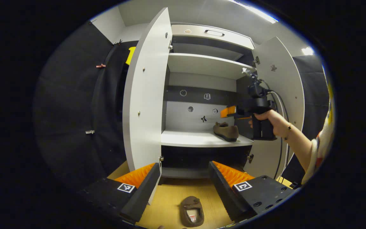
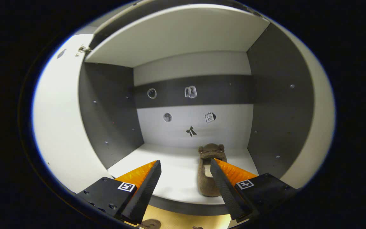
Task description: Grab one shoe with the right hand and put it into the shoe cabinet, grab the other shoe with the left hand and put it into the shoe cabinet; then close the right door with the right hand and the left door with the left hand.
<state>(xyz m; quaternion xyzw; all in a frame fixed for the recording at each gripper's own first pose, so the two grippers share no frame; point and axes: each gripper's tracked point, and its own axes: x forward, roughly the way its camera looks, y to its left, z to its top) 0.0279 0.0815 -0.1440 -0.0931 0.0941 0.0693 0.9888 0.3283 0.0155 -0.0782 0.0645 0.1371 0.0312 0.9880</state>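
One brown shoe (image 1: 226, 131) (image 2: 209, 173) lies on the cabinet's lower shelf (image 1: 202, 140) (image 2: 170, 178), toward its right side. The other brown shoe (image 1: 192, 211) lies on the wooden floor, just ahead of my left gripper (image 1: 183, 171), which is open and empty above it. My right gripper (image 2: 185, 169) is open too, held in front of the shelf with the shelved shoe just past its right finger. In the left gripper view, a hand holds that right gripper (image 1: 230, 112) beside the right door (image 1: 281, 95). Both doors stand open, the left door (image 1: 146, 95) swung wide.
The cabinet has an upper shelf (image 1: 205, 63) and a drawer with a handle (image 1: 214, 32) on top. Small stickers dot the back wall (image 2: 191, 124). Black cloth (image 1: 75, 111) hangs left of the cabinet. A cable (image 1: 281, 127) trails from the right gripper.
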